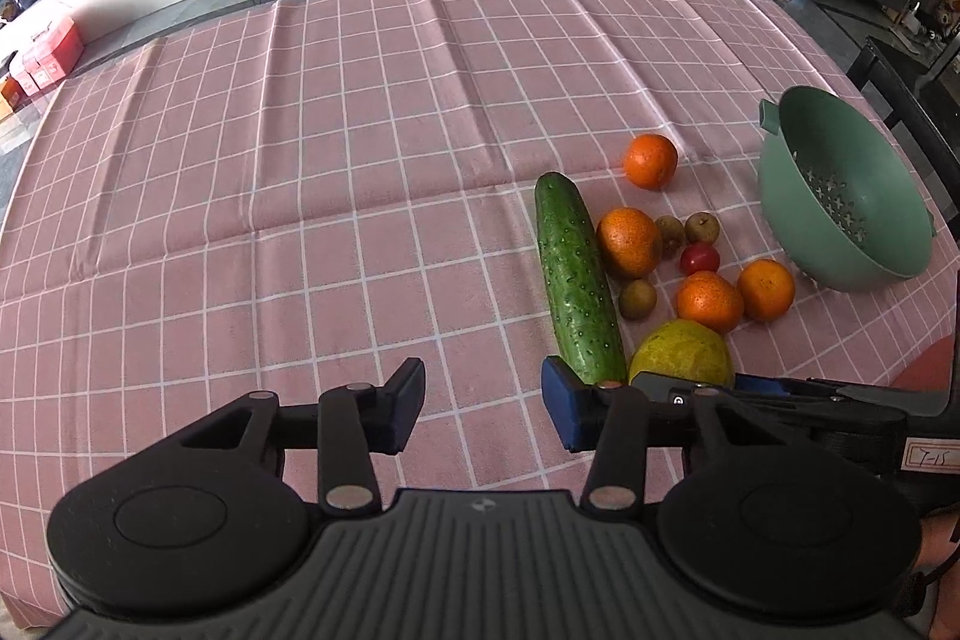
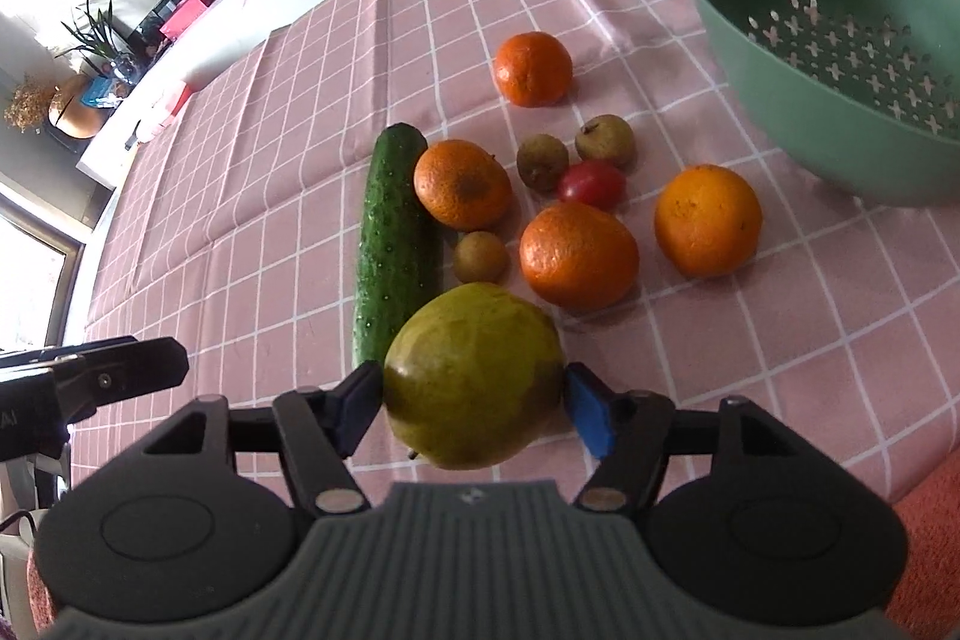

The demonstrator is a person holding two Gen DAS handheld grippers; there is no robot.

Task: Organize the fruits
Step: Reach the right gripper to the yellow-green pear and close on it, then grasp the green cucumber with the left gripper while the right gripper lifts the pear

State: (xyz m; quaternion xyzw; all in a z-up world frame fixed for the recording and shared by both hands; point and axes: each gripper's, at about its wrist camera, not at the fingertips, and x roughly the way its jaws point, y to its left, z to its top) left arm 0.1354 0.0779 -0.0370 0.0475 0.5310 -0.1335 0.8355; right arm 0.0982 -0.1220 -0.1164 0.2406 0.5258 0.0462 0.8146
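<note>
**Four oranges, one pear between the pads**

Four dimpled oranges, the nearest (image 2: 578, 256) just beyond the right gripper (image 2: 474, 409), ring a smooth red tomato (image 2: 591, 184). Its blue pads straddle a matte yellow-green pear (image 2: 474, 376), seemingly touching; a firm clamp cannot be told. A bumpy cucumber (image 1: 577, 280) lies ahead of the left gripper (image 1: 486, 409), whose jaws stand apart, empty. The perforated green colander (image 2: 840, 40) sits far right on the checked cloth (image 1: 300, 160).

1. Yellow-green pear (image 2: 474, 376): located nearest the camera, between two blue pads.
2. Cucumber (image 2: 393, 244): laid lengthwise, left of the group.
3. Four oranges (image 2: 579, 256), one red tomato (image 2: 591, 184) and three small brownish fruits (image 2: 480, 256): clustered together.
4. Green colander (image 2: 840, 40): tilted, empty, at right.
</note>
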